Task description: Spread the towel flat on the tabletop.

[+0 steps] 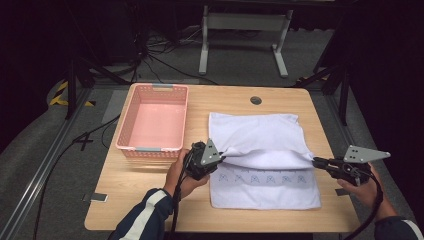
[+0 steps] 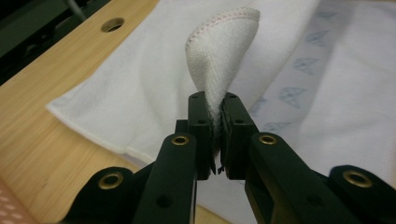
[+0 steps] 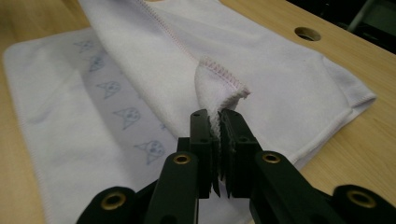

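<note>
A white towel (image 1: 260, 140) with a band of small blue figures lies on the wooden table (image 1: 150, 200), its far half folded over toward me. My left gripper (image 1: 220, 159) is shut on the towel's left corner (image 2: 219, 51), which stands up between the jaws. My right gripper (image 1: 316, 161) is shut on the right corner (image 3: 217, 86). Both corners are held slightly above the towel's lower layer (image 1: 265, 187). The printed band (image 3: 116, 112) lies uncovered in the right gripper view.
An empty pink basket (image 1: 131, 131) stands at the table's back left, just beyond my left hand. A round cable hole (image 1: 256, 100) sits near the table's far edge. Cables and a white stand are on the floor behind.
</note>
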Tool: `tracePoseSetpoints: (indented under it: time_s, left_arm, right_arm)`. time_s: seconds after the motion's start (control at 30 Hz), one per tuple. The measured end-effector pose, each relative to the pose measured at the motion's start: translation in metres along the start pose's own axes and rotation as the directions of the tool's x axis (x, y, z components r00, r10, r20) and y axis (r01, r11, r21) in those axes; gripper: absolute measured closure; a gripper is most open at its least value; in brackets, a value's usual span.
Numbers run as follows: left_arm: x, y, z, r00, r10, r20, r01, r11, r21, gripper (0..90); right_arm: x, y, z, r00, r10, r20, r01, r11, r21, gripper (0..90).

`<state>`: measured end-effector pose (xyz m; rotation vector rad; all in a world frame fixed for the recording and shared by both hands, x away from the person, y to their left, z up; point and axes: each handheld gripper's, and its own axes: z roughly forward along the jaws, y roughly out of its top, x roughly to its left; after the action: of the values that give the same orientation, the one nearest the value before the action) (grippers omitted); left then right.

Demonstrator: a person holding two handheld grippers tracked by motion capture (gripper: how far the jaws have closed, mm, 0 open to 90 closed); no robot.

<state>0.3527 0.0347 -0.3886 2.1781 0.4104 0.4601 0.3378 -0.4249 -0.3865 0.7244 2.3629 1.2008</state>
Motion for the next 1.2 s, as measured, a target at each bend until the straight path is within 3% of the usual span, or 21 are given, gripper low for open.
tracePoseSetpoints:
  time_s: [0.1, 0.23, 0.3, 0.4, 0.43, 0.47, 0.5, 0.57, 0.63, 0.7, 0.77, 0.8, 0.87, 0.9, 0.93, 1.0, 1.07, 1.17, 1.2]
  left_arm:
    - [-0.016, -0.008, -0.004, 0.9983, 0.040, 0.041, -0.042, 0.9981, 0.044, 84.1]
    - [-0.030, -0.025, -0.001, 0.9954, 0.025, 0.093, -0.037, 0.9916, 0.124, 81.7]
    - [-0.034, -0.033, 0.003, 0.9937, 0.029, 0.108, -0.049, 0.9826, 0.179, 75.8]
    - [-0.034, -0.044, 0.000, 0.9894, -0.032, 0.142, 0.007, 0.9857, 0.169, 69.0]
    - [-0.033, -0.044, -0.002, 0.9887, -0.048, 0.142, 0.025, 0.9873, 0.157, 62.6]
    - [-0.029, -0.045, -0.004, 0.9873, -0.086, 0.134, 0.066, 0.9878, 0.141, 57.6]
    - [-0.027, -0.045, -0.005, 0.9865, -0.100, 0.130, 0.082, 0.9873, 0.136, 54.2]
    - [-0.022, -0.042, -0.004, 0.9793, -0.146, 0.140, 0.131, 0.9853, 0.110, 48.6]
    - [-0.023, -0.039, 0.001, 0.9789, -0.126, 0.161, 0.106, 0.9862, 0.127, 44.3]
    - [-0.029, -0.037, 0.008, 0.9766, -0.100, 0.190, 0.073, 0.9872, 0.141, 40.6]
    - [-0.038, -0.034, 0.017, 0.9714, -0.070, 0.227, 0.033, 0.9863, 0.161, 40.0]
    - [-0.040, -0.033, 0.021, 0.9719, -0.040, 0.232, -0.002, 0.9845, 0.175, 39.9]
    - [-0.042, -0.031, 0.029, 0.9685, -0.009, 0.249, -0.043, 0.9781, 0.204, 44.8]
    - [-0.042, -0.032, 0.032, 0.9674, -0.006, 0.253, -0.046, 0.9790, 0.198, 55.3]
    - [-0.041, -0.032, 0.032, 0.9673, -0.011, 0.253, -0.044, 0.9770, 0.209, 60.1]
    - [-0.038, -0.033, 0.034, 0.9621, -0.017, 0.272, -0.041, 0.9779, 0.205, 75.2]
    - [-0.036, -0.036, 0.030, 0.9607, -0.017, 0.277, -0.043, 0.9770, 0.209, 85.5]
    - [-0.034, -0.039, 0.021, 0.9591, 0.001, 0.283, -0.060, 0.9780, 0.200, 88.1]
    - [-0.035, -0.041, 0.015, 0.9614, -0.002, 0.275, -0.055, 0.9779, 0.202, 88.1]
  right_arm:
    - [0.008, -0.006, -0.009, 0.9986, -0.034, -0.040, 0.035, 0.999, 0.024, 83.0]
    - [0.021, -0.021, -0.012, 0.9943, -0.053, -0.092, 0.063, 0.992, 0.105, 81.2]
    - [0.027, -0.027, -0.010, 0.9923, -0.059, -0.109, 0.075, 0.985, 0.153, 79.3]
    - [0.034, -0.034, -0.007, 0.9862, -0.070, -0.150, 0.101, 0.972, 0.214, 71.8]
    - [0.036, -0.035, -0.008, 0.9859, -0.076, -0.149, 0.109, 0.968, 0.226, 67.7]
    - [0.037, -0.035, -0.009, 0.9869, -0.076, -0.143, 0.107, 0.969, 0.221, 63.2]
    - [0.036, -0.033, -0.012, 0.9902, -0.059, -0.127, 0.084, 0.977, 0.198, 61.9]
    - [0.033, -0.028, -0.014, 0.9948, -0.037, -0.095, 0.053, 0.984, 0.168, 56.3]
    - [0.033, -0.021, -0.013, 0.9969, -0.023, -0.075, 0.034, 0.988, 0.148, 51.3]
    - [0.036, -0.014, -0.006, 0.9948, -0.038, -0.095, 0.053, 0.986, 0.156, 49.6]
    - [0.042, -0.011, 0.004, 0.9907, -0.059, -0.123, 0.082, 0.978, 0.192, 48.6]
    - [0.044, -0.010, 0.010, 0.9893, -0.066, -0.131, 0.093, 0.973, 0.213, 49.0]
    - [0.045, -0.013, 0.018, 0.9866, -0.065, -0.150, 0.099, 0.967, 0.236, 55.2]
    - [0.045, -0.015, 0.021, 0.9870, -0.063, -0.148, 0.100, 0.962, 0.254, 66.8]
    - [0.044, -0.017, 0.024, 0.9866, -0.068, -0.148, 0.106, 0.958, 0.267, 73.5]
    - [0.045, -0.021, 0.023, 0.9832, -0.078, -0.165, 0.121, 0.954, 0.273, 81.6]
    - [0.044, -0.022, 0.018, 0.9826, -0.084, -0.166, 0.126, 0.956, 0.266, 84.8]
    - [0.041, -0.022, 0.002, 0.9803, -0.079, -0.181, 0.119, 0.968, 0.220, 86.1]
    - [0.041, -0.023, -0.001, 0.9789, -0.081, -0.188, 0.121, 0.969, 0.213, 86.0]
